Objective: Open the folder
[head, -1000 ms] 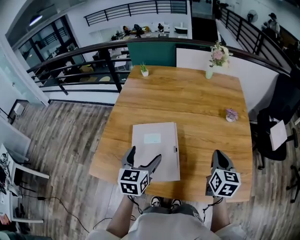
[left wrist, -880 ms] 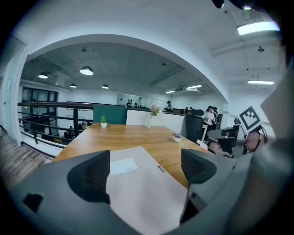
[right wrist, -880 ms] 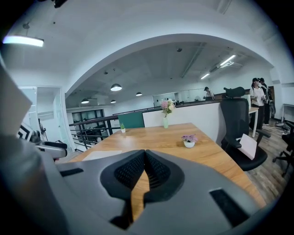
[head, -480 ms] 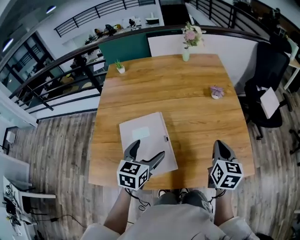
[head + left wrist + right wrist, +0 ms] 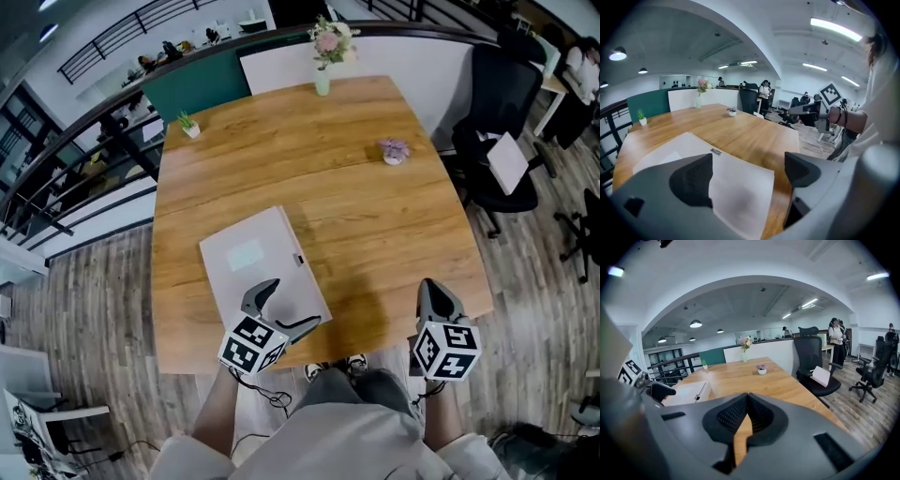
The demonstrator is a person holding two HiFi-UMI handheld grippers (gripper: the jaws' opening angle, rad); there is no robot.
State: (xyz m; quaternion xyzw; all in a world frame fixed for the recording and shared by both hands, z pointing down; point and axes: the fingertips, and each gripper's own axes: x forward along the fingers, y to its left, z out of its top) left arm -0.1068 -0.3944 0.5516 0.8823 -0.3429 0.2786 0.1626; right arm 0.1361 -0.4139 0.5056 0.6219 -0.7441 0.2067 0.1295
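A pale grey folder [image 5: 253, 266] lies shut and flat on the wooden table [image 5: 375, 216], near its front left; a small clasp shows on its right edge. The folder [image 5: 693, 154] fills the lower part of the left gripper view. My left gripper [image 5: 286, 307] hovers open over the folder's near end, with nothing between its jaws. My right gripper [image 5: 429, 292] is shut and empty above the table's front right edge, well apart from the folder [image 5: 686, 392]. In the right gripper view its two pads meet at the tip.
A vase of flowers [image 5: 323, 56] stands at the table's far edge, a small green plant [image 5: 189, 125] at the far left, and a small purple plant pot [image 5: 393, 150] on the right. A black office chair [image 5: 506, 141] sits right of the table. A railing runs behind.
The head view has swung, so the table and folder now sit further left and tilted. Both grippers keep their places over the table's near edge; their jaws are unchanged.
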